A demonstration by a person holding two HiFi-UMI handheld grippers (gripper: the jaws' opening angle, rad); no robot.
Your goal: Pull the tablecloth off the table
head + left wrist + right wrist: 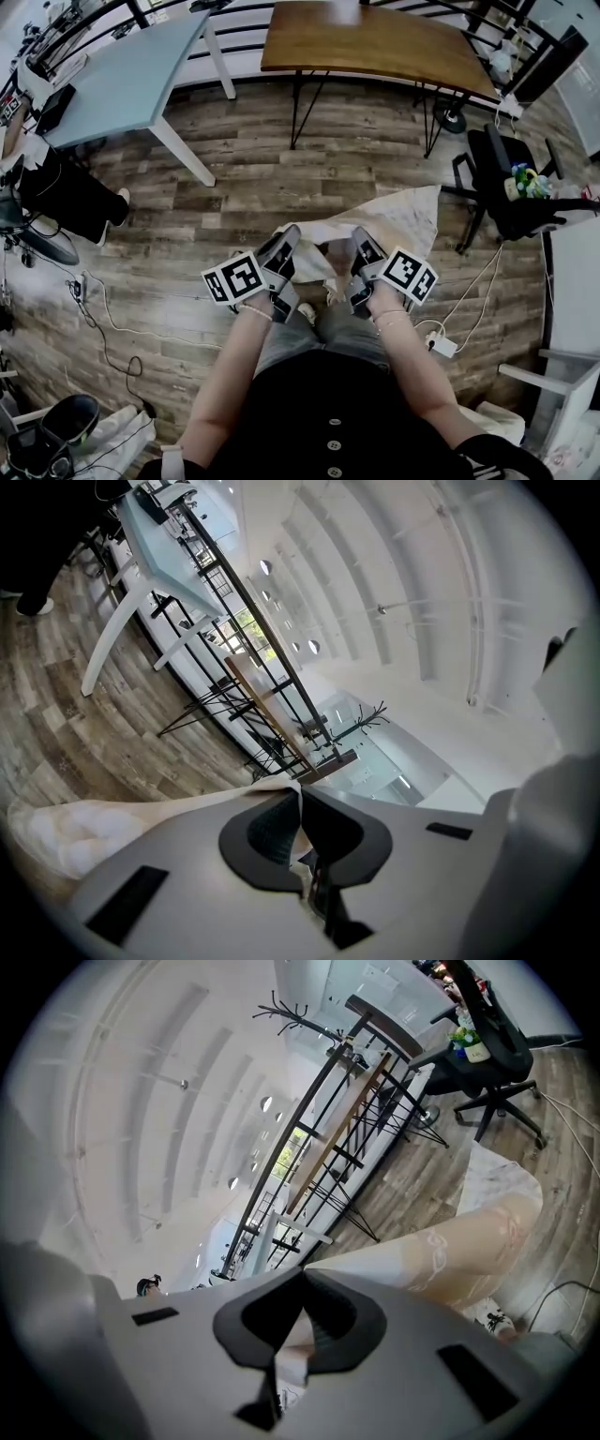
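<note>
The cream tablecloth (398, 217) is off the brown wooden table (375, 39) and hangs in front of me, its lower part draped toward the wood floor. My left gripper (289, 242) is shut on one edge of the cloth, held close to my body. My right gripper (361, 246) is shut on the edge beside it. In the left gripper view the jaws (298, 794) meet with the cloth (103, 822) trailing off to the left. In the right gripper view the gripper (302, 1281) pinches the cloth (469, 1241), which stretches off to the right.
A light blue table (122, 75) stands at the back left. A black office chair (511, 187) holding small items is at the right. A power strip (441, 345) and cables lie on the floor by my right side. A person in black sits at the far left.
</note>
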